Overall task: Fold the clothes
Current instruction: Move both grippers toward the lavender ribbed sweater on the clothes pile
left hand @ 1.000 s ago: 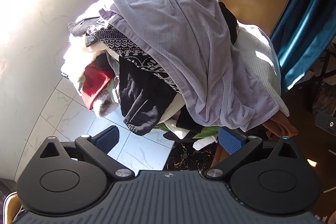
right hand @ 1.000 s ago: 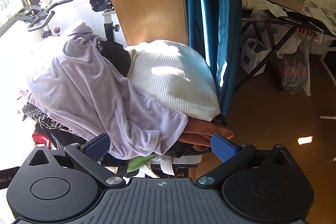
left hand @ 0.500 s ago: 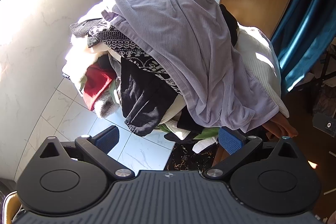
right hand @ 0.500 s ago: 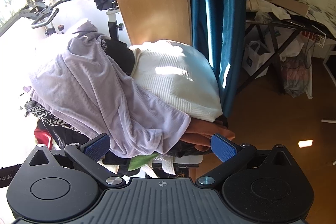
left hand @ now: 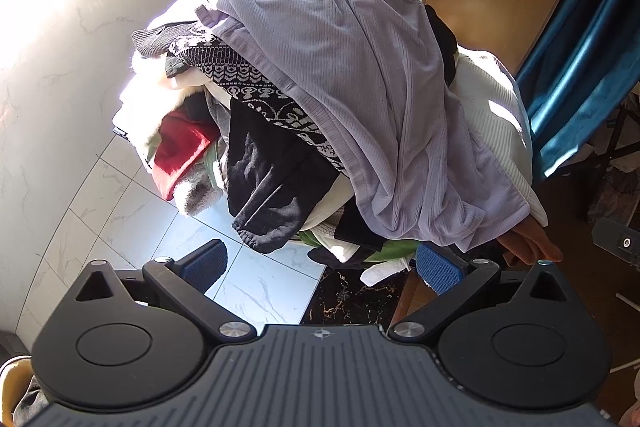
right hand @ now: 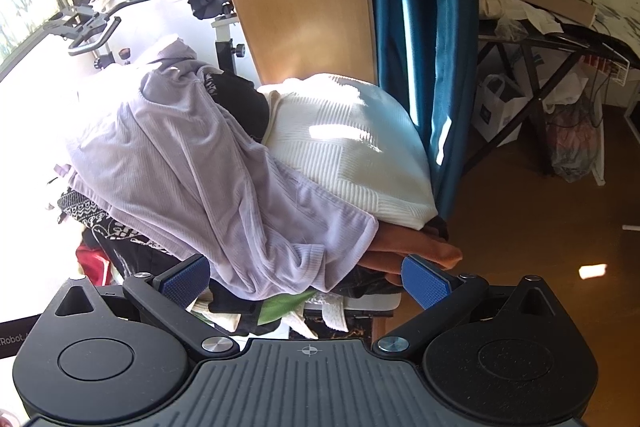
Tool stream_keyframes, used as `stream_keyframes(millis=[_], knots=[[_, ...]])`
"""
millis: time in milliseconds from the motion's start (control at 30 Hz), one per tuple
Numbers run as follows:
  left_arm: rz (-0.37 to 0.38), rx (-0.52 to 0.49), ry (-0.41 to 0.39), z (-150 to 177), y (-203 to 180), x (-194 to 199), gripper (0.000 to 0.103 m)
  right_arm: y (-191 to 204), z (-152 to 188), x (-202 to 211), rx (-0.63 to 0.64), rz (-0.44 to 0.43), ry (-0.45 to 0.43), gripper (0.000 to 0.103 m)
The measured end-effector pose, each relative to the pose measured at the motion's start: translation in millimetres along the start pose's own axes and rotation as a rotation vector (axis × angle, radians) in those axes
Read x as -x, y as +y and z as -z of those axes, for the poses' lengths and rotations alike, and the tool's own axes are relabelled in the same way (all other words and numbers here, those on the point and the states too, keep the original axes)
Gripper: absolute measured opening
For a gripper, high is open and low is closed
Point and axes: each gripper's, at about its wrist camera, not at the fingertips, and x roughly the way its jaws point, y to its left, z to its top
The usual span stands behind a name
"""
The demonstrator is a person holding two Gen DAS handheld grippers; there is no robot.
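Lilac garment (left hand: 360, 99) sits unmoved; both grippers remain spread, empty.

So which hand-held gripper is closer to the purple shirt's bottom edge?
Right. The right hand-held gripper has the purple shirt hem hanging between its open fingers; the left hand-held gripper sits open, further below the pile.

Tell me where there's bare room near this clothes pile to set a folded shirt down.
Bare floor tiles lie between the wall and the clothes pile. The desk beyond the curtain is cluttered.
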Motion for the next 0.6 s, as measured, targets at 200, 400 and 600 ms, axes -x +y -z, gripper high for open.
stream_keyframes(millis=[200, 400, 600], knots=[[0.071, 0.050, -0.005, 0.3, 17.5, 1.5, 0.103, 9.9, 2.6, 2.6, 0.007, -0.024, -0.013, 0.102], [0.095, 0.052, -0.025, -2.2, 27.2, 4.1, 0.103, 22.8, 5.9, 5.9, 0.034, -0.019, -0.030, 0.102], [0.171, 0.090, -0.015, -0.6, 42.1, 1.0, 0.103, 35.8, 10.0, 12.2, 0.059, -0.048, -0.051, 0.102]])
